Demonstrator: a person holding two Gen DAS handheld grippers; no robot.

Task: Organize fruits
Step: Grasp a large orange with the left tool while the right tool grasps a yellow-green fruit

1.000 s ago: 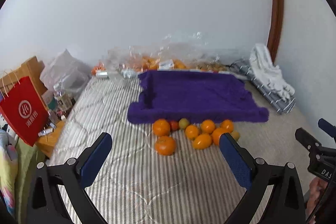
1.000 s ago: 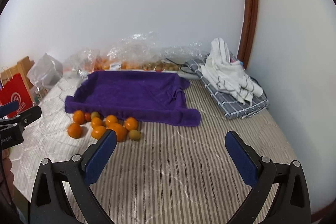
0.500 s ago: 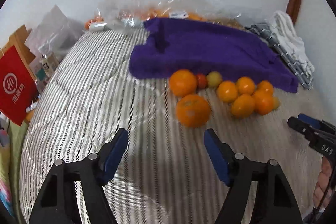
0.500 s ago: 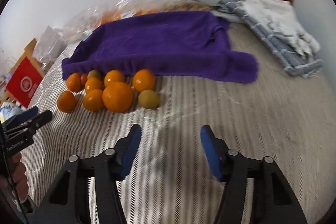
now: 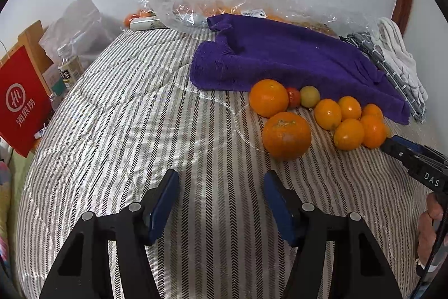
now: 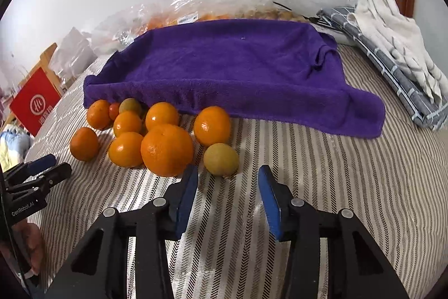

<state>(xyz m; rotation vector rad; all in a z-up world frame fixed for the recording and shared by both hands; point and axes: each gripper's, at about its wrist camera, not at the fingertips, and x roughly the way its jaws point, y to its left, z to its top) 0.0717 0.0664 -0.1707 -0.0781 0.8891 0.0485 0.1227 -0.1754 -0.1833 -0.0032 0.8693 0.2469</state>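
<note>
- Right wrist view: your right gripper (image 6: 227, 192) gapes empty, the yellow-green fruit (image 6: 221, 159) just beyond its fingertips.
- Left wrist view: your left gripper (image 5: 221, 194) gapes empty, near the large orange (image 5: 286, 135) beside the purple towel (image 5: 288, 58).

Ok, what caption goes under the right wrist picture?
Open right gripper nears a yellowish fruit beside a pile of oranges by a purple towel.

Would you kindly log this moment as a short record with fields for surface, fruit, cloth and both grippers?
surface: striped bedcover
fruit: cluster of oranges, loose on the bedcover along the cloth's near edge
nearest fruit: yellow-green fruit, just ahead of the right gripper
cloth: purple towel, no fruit on it
left gripper: open, empty
right gripper: open, empty
</note>
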